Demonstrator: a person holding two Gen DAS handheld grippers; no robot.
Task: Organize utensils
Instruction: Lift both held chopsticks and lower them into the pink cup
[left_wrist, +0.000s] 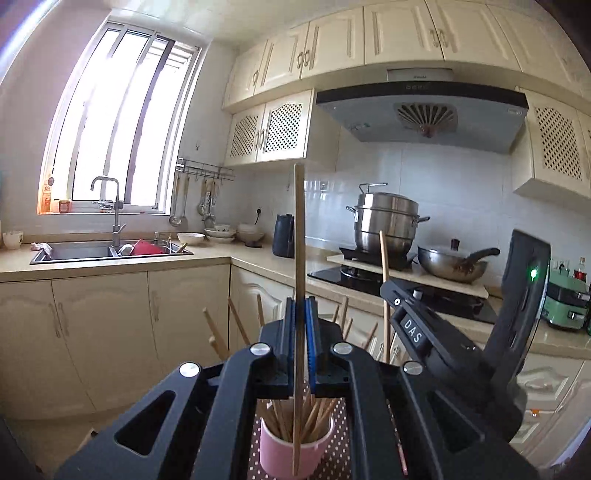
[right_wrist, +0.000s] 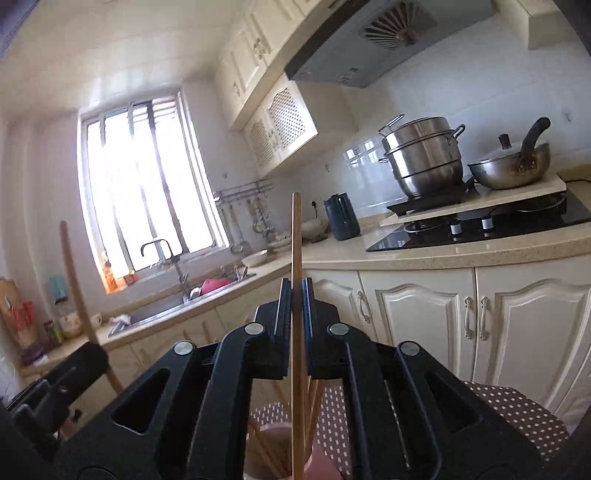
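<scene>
My left gripper (left_wrist: 300, 306) is shut on a pale wooden chopstick (left_wrist: 299, 236) held upright, its lower end beside the pink cup (left_wrist: 295, 450) full of chopsticks below. My right gripper (right_wrist: 294, 286) is shut on a darker wooden chopstick (right_wrist: 296, 236), also upright, its lower end reaching down into the pink cup (right_wrist: 325, 461). The right gripper's body (left_wrist: 454, 332) shows in the left wrist view with its chopstick (left_wrist: 384, 288). The left gripper's body (right_wrist: 59, 384) and its chopstick (right_wrist: 75, 288) show in the right wrist view.
The cup stands on a brown dotted cloth (right_wrist: 517, 417). More chopstick ends (left_wrist: 229, 328) stick up around the left fingers. Behind are the counter with a sink (left_wrist: 110, 253), a stove (right_wrist: 480, 225), a steel steamer pot (left_wrist: 386, 221), a wok (left_wrist: 454, 264) and a dark kettle (left_wrist: 283, 240).
</scene>
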